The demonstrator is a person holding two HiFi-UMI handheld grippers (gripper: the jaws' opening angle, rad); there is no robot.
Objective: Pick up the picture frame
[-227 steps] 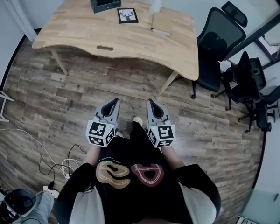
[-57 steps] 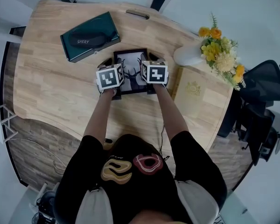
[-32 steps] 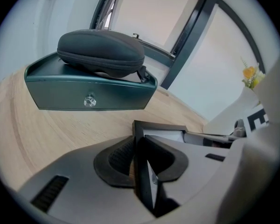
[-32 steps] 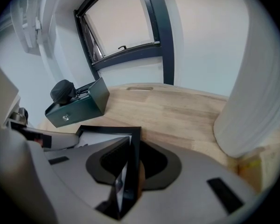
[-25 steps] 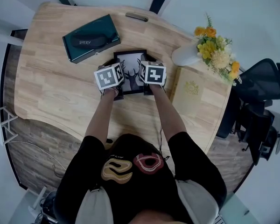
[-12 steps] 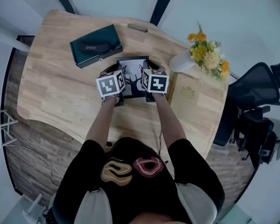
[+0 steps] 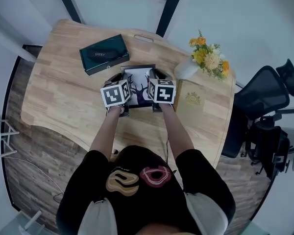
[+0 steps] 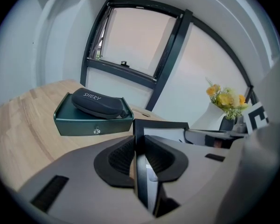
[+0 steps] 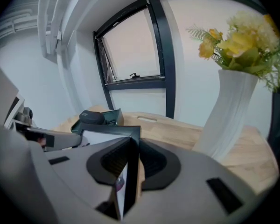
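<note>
A black picture frame [image 7: 138,82] with a deer print hangs a little above the wooden table [image 7: 59,97], carried between both grippers. My left gripper [image 7: 121,83] is shut on its left edge; in the left gripper view the black frame edge [image 8: 139,139] is pinched between the dark pads [image 8: 119,157]. At the opposite side my right gripper [image 7: 156,81] is shut on the right edge, and the frame edge [image 9: 130,167] runs between its pads [image 9: 151,164]. The marker cubes hide the frame's near part in the head view.
A green box [image 7: 104,54] with a black glasses case on top sits at the table's back left. A white vase of yellow flowers [image 7: 186,70] and a light wooden book-like box [image 7: 195,102] stand right of the frame. Office chairs [image 7: 257,104] stand right of the table.
Both grippers have risen together with the frame pinched between them, so it now hangs off the tabletop. The grips look the same.
</note>
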